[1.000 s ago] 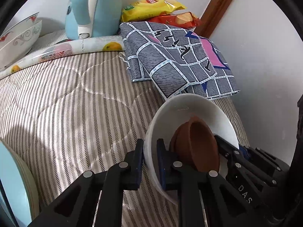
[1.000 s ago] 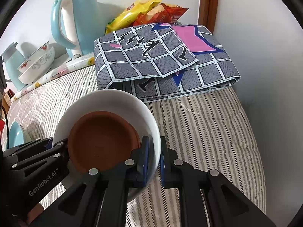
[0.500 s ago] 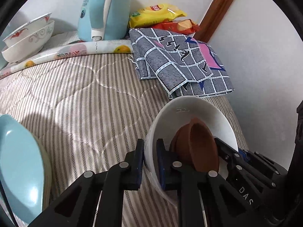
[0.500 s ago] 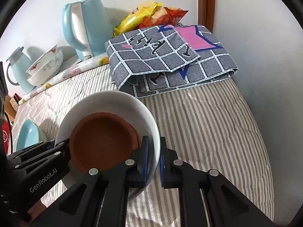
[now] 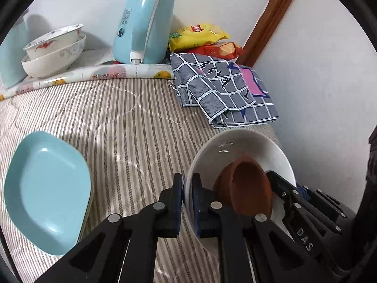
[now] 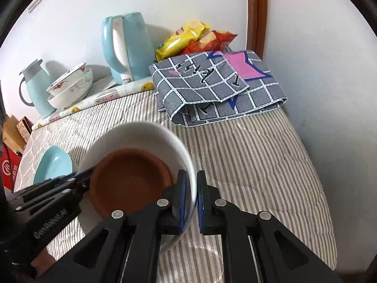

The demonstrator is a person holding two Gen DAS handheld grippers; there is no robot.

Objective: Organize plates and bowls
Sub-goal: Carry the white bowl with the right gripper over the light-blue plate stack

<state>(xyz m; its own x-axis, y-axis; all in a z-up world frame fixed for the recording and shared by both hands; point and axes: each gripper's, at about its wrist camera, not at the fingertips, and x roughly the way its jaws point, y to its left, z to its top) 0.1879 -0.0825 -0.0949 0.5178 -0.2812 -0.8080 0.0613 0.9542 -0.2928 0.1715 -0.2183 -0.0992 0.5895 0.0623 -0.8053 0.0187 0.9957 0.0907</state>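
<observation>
A white bowl (image 5: pixel 235 146) with a brown bowl (image 5: pixel 249 188) nested inside hangs above the striped bedcover, held from two sides. My left gripper (image 5: pixel 187 188) clamps the white bowl's left rim, its jaws still closing on it. My right gripper (image 6: pixel 191 188) is shut on the opposite rim of the white bowl (image 6: pixel 141 136), beside the brown bowl (image 6: pixel 129 176). A light blue plate (image 5: pixel 47 188) lies on the cover to the left. Two patterned bowls (image 5: pixel 54 52) sit stacked at the far left.
A blue kettle (image 5: pixel 143 26) stands at the back, with snack bags (image 5: pixel 198 35) and a folded checked cloth (image 5: pixel 223 89) to its right. A blue jug (image 6: pixel 35 85) stands behind the stacked bowls. A white wall (image 5: pixel 318 82) bounds the right side.
Both grippers have risen and drawn back together with the white bowl and the brown bowl. The blue plate has come fully into the left wrist view.
</observation>
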